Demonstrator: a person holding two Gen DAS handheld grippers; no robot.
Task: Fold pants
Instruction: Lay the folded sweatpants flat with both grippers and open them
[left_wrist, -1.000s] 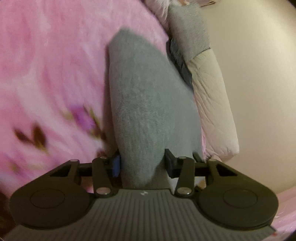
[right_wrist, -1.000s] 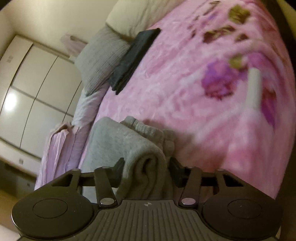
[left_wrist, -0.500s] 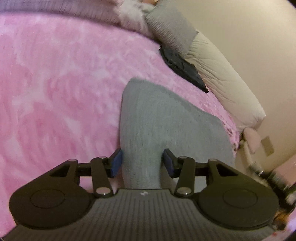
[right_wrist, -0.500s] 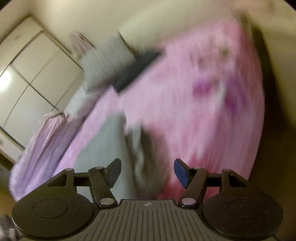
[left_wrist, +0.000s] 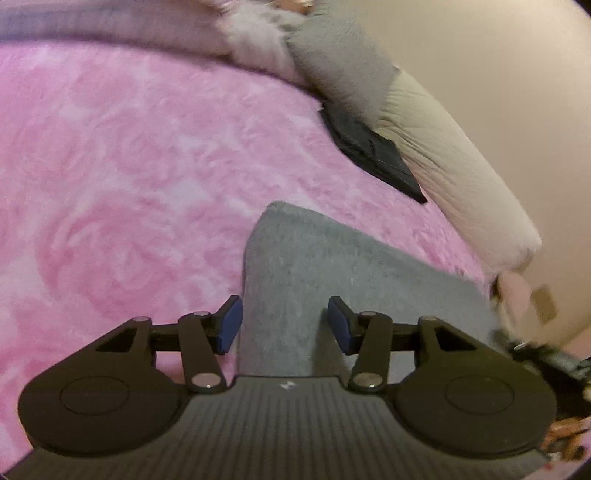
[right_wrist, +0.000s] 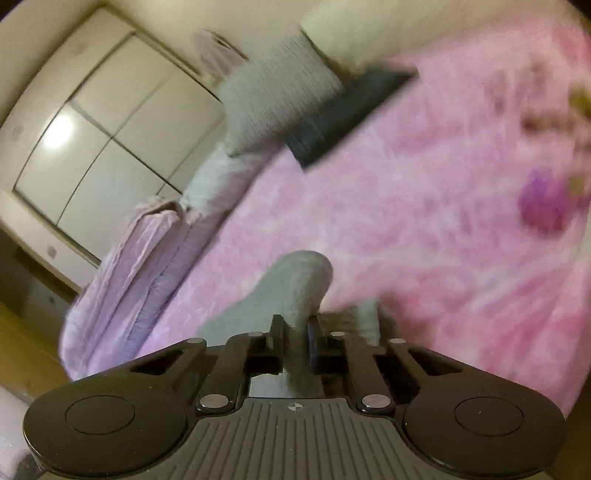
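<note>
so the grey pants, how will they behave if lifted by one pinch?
Likely floppy: the grey pants bunch into a soft hump ahead of the right gripper, whose jaws are closing on the fabric. Probably not slippery: the knit looks fuzzy. Unheld parts would likely sag toward the pink blanket.

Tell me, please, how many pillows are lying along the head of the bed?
2 that I can see: a grey pillow at the far corner, and a cream pillow beside it along the wall, with dark folded clothing against them. More may be hidden beyond the frame.
</note>
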